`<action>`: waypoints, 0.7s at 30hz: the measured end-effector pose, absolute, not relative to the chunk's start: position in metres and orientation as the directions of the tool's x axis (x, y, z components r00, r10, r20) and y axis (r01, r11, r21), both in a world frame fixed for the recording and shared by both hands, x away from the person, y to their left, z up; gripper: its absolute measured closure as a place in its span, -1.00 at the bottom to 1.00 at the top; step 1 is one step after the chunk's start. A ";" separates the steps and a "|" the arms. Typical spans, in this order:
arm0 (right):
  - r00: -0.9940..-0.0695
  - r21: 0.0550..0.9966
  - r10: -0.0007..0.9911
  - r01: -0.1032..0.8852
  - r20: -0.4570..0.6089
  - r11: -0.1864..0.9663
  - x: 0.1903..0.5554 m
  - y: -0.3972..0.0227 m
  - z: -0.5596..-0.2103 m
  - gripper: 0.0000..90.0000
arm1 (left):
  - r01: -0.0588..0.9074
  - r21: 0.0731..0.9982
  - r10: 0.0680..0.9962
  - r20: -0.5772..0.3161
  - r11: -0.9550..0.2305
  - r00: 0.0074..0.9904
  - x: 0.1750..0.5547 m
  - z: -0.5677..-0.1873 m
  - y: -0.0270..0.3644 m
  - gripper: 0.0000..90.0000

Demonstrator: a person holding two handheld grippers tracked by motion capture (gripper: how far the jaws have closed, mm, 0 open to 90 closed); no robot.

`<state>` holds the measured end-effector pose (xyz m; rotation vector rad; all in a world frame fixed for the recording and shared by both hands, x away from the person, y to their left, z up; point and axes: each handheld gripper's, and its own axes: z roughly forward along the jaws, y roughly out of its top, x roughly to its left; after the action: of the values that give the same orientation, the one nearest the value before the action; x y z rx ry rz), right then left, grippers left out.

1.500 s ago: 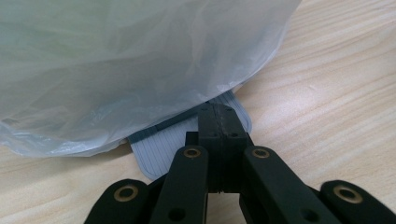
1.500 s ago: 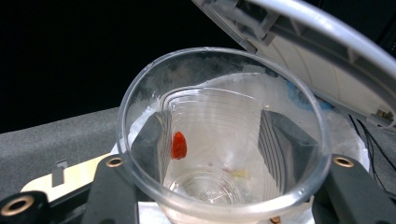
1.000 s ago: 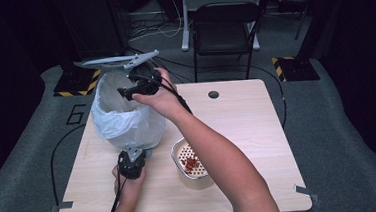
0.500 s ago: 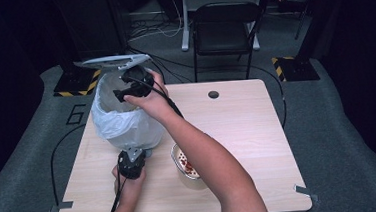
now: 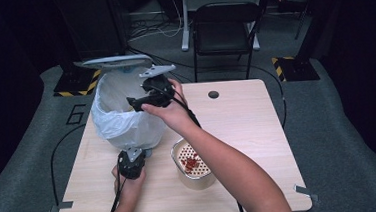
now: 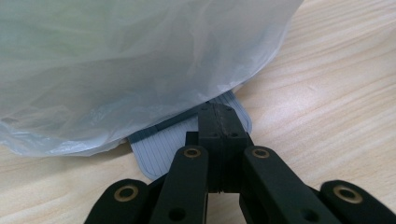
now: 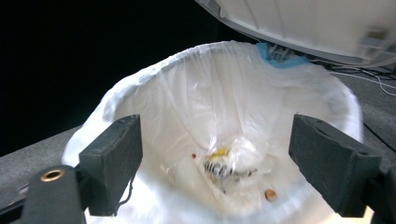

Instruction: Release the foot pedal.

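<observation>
A bin lined with a white plastic bag (image 5: 119, 122) stands on the table's left side, its lid (image 5: 115, 61) raised. My right gripper (image 5: 136, 102) hovers at the bin's mouth, open, with nothing between its fingers. In the right gripper view it (image 7: 224, 161) looks down into the bag (image 7: 187, 102), where a crumpled yellow-and-black wrapper (image 7: 222, 168) and a few small bits lie. My left gripper (image 5: 132, 157) is low at the bin's front. Its jaws (image 6: 217, 114) are shut, tips resting on the grey ribbed pedal (image 6: 159, 144) under the bag.
A metal container (image 5: 175, 154) with a perforated bottom holds red scraps (image 5: 192, 162) just right of the left hand. The wooden table (image 5: 247, 127) extends bare to the right, with a cable hole (image 5: 213, 94). A black chair (image 5: 225, 28) stands behind the table.
My right gripper has drawn back a little toward the bin's near right rim, and the forearm has shifted, uncovering the metal container. The left gripper and the raised lid have stayed put.
</observation>
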<state>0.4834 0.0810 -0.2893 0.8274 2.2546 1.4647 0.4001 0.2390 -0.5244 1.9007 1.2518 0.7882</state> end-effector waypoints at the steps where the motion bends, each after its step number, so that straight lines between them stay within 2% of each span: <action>1: -0.781 0.908 0.623 0.293 0.047 0.300 0.479 0.073 -0.289 -0.57 | 0.499 0.825 0.934 0.093 -0.266 0.344 0.400 -0.524 0.240 1.00; 6: -0.745 0.913 0.667 0.282 0.013 0.296 0.458 0.022 -0.295 -0.44 | 0.481 0.844 0.924 0.045 -0.239 0.379 0.400 -0.525 0.249 0.83; 7: -0.737 0.913 0.676 0.284 0.011 0.294 0.456 0.011 -0.297 -0.44 | 0.496 0.847 0.915 -0.032 -0.188 0.402 0.400 -0.525 0.250 0.55; 8: -0.726 0.912 0.687 0.294 0.018 0.286 0.455 0.000 -0.299 -0.43 | 0.489 0.849 0.908 -0.024 -0.203 0.418 0.400 -0.524 0.252 0.42; 10: -0.703 0.915 0.711 0.270 -0.026 0.300 0.453 -0.019 -0.303 -0.41 | 0.490 0.844 0.911 -0.004 -0.219 0.413 0.398 -0.522 0.251 0.31; 15: -0.657 0.903 0.752 0.290 -0.053 0.318 0.440 -0.057 -0.312 -0.39 | 0.470 0.846 0.891 0.013 -0.252 0.454 0.388 -0.512 0.249 -0.08; 21: -0.635 0.905 0.771 0.303 -0.041 0.298 0.428 -0.089 -0.326 -0.38 | 0.499 0.816 0.857 -0.007 -0.294 0.516 0.379 -0.508 0.251 -0.17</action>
<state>0.4282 -0.0893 -0.3255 0.9556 2.0955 1.3048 0.3787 0.2513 -0.5078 1.9536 1.1088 0.5640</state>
